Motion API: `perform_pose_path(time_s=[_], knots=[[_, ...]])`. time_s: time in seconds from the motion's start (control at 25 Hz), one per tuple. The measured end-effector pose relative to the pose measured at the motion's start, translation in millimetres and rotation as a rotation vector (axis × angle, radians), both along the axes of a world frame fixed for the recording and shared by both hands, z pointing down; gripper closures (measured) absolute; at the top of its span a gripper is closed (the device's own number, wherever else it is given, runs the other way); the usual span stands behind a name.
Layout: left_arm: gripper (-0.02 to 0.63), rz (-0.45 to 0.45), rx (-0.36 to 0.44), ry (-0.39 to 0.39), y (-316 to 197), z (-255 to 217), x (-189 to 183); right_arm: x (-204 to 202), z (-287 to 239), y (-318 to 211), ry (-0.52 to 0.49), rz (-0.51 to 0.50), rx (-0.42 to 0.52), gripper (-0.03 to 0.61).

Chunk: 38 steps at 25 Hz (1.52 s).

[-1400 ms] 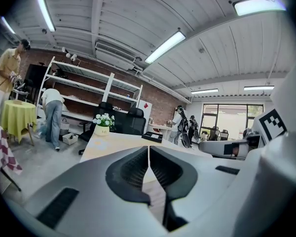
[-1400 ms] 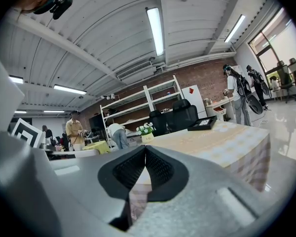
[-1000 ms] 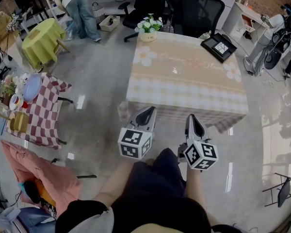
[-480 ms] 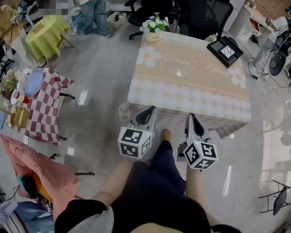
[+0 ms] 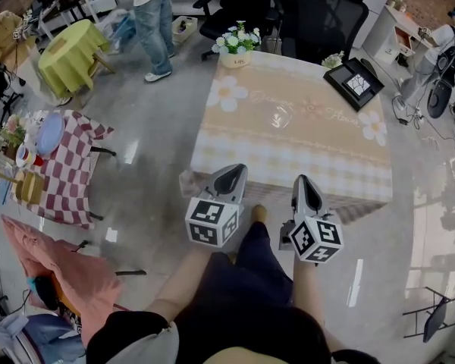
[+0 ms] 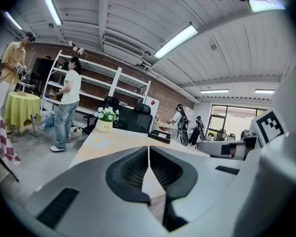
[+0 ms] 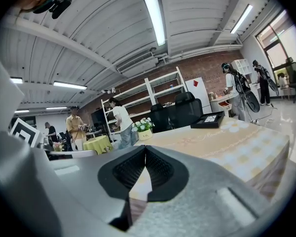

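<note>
Checked table (image 5: 61,174): small, at the far left, set with dishes, well apart from both tools.

Left hand-held gripper (image 5: 232,174): jaws pressed together with nothing between them. Its tip is over the near left edge of the desk.

Desk (image 5: 311,154): straight ahead under a beige flowered cloth. Its near edge lies just beyond both tips, and nothing stands on that near strip.

Flower pot (image 5: 237,49): at the desk's far left corner, out of reach of either tool.

Glass (image 5: 275,116): a clear thing near the desk's middle, too faint to name with certainty.

Right hand-held gripper (image 5: 304,184): jaws likewise together and empty, level with the left one and pointing the same way at the near edge.

Tray (image 5: 355,83): black, at the far right corner, square to nothing, turned on the diagonal.

Doing it well: in this judgement the tools are best carried level and apart, clear of the hanging cloth. The jaws should part before reaching, as everything on the desk sits at its far half.
</note>
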<state>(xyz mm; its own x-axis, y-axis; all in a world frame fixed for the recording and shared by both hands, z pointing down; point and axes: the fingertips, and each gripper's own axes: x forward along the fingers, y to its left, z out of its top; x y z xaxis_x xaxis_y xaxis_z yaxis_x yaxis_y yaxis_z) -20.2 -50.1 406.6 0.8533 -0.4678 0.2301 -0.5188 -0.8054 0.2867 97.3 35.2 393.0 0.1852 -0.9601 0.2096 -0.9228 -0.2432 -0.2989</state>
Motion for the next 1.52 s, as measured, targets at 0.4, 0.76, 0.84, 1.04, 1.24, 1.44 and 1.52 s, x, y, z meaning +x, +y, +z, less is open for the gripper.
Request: perform_pose_path(time_s=[0.4,0.76,0.84,1.04,1.24,1.44,1.52], knots=[[0.595,-0.039,-0.003,0.003,-39.3,-5.0,42.9,44.4,-2.4,-46.5,0.004,-0.052,-0.012,0.574],[0.595,-0.052,-0.006,-0.020,-67.8,2.2,77.6,80.7,4.2,-77.0,-0.005,-0.072,-0.027,0.574],[0.595,-0.054,-0.010,-0.023,-71.8,4.4,83.7,86.3,5.5,-82.0,-0.004,-0.079,-0.031,0.574],[0.595,-0.070,-0.014,-0.022,-84.2,5.9,96.7,101.5,6.9,-95.7,-0.004,-0.091,-0.036,0.574],[0.595,-0.086,-0.020,-0.025,-95.4,8.8,106.8,113.5,8.8,-109.5,-0.005,-0.105,-0.039,0.574],[0.595,-0.104,-0.027,-0.029,-107.3,12.0,115.7,123.2,11.8,-124.8,-0.008,-0.125,-0.045,0.574],[0.595,-0.114,-0.030,-0.028,-112.2,13.0,118.7,127.0,12.8,-130.8,-0.007,-0.134,-0.049,0.574]])
